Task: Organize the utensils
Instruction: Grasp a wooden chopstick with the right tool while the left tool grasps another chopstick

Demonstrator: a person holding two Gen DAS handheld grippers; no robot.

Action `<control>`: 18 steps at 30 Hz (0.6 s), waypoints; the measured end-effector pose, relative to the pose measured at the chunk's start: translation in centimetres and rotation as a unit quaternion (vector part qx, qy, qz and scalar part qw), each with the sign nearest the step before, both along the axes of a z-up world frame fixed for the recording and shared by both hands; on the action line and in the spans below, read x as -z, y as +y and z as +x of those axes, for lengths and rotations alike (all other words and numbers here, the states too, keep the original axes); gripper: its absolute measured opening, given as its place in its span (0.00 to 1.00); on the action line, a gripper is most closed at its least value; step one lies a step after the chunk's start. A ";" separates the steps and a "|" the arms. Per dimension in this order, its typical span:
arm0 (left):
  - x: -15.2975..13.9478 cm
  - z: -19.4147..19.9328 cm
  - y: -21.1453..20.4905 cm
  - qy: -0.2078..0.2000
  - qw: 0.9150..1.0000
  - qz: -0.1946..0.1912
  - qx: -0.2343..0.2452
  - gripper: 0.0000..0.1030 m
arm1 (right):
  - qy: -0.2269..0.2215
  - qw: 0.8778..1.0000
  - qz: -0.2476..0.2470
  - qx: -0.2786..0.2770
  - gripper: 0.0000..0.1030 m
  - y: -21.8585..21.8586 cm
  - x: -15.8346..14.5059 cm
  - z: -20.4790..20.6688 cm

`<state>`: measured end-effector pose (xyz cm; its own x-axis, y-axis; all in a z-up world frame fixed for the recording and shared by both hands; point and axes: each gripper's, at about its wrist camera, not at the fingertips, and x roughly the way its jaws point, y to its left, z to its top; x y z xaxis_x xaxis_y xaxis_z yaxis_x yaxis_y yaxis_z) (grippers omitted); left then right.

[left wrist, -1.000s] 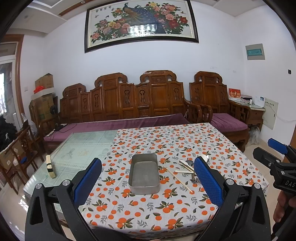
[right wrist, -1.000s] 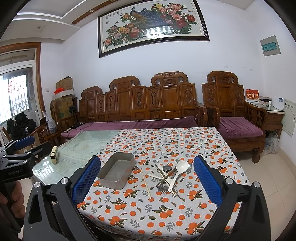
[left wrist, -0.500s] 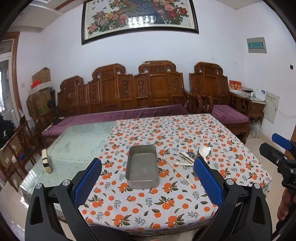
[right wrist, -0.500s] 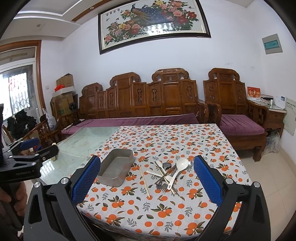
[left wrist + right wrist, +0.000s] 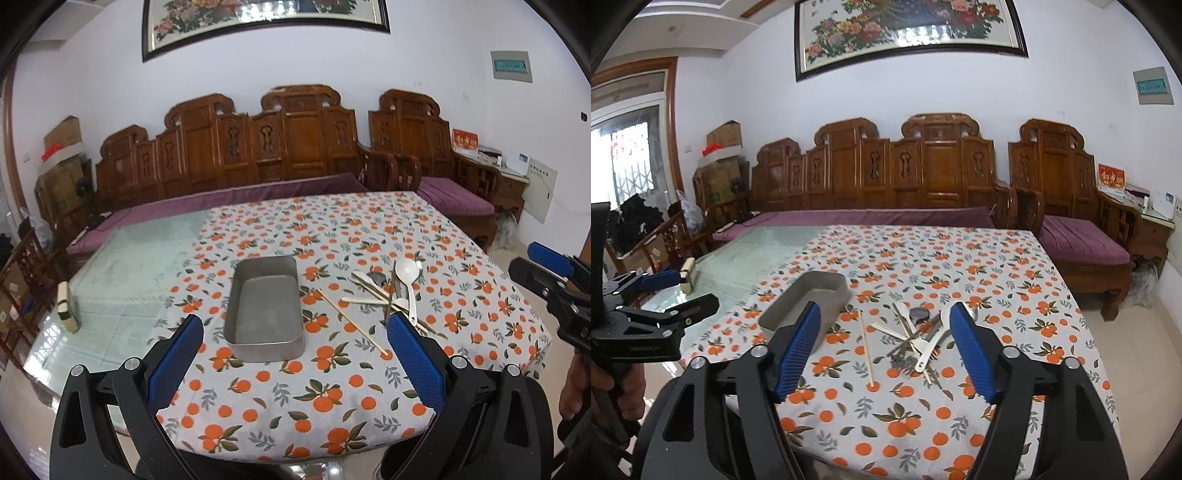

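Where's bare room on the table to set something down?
Free: bare glass left of the metal tray, up to the sponge block; cloth along the near edge; far cloth behind the tray. Crowded: utensil pile and lone chopstick, right of the tray.

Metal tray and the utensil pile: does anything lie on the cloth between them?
Yes. One loose wooden chopstick lies alone on the tablecloth between the metal tray and the utensil pile, touching neither. Both wrist views show it.
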<state>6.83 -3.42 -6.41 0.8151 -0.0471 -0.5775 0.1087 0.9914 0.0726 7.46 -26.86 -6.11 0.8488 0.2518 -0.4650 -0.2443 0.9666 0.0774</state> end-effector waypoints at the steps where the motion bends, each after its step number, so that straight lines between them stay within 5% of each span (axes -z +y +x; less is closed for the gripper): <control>1: 0.5 0.6 -0.2 0.005 1.000 0.001 0.004 0.94 | 0.004 1.000 -0.003 0.005 0.70 -0.4 0.4 0.8; 18: 4.4 6.5 -4.2 0.050 0.998 0.006 0.045 0.94 | 0.099 0.995 0.008 -0.010 0.49 -2.7 8.0 13.0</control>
